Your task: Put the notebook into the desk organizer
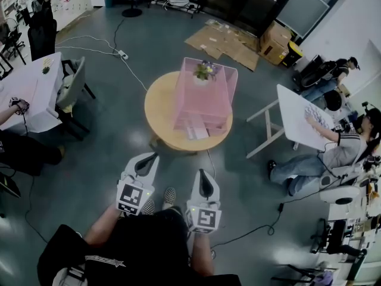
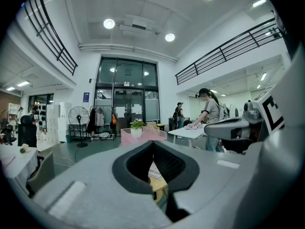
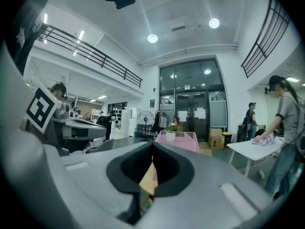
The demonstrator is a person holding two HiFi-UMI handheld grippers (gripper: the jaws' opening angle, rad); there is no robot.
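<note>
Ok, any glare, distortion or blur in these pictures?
Head view: evenly lit, lamp glare on the floor, edges bowed. Left gripper view: fisheye, black corners, railing curved, ceiling lamps blown out. Right gripper view: same bend and corners, right gripper soft up close.

Grey concrete floor; round wooden table at centre, flattened cardboard beyond. White table to the right. Glass entrance doors, recessed ceiling lights, black balcony railings, standing fan.
</note>
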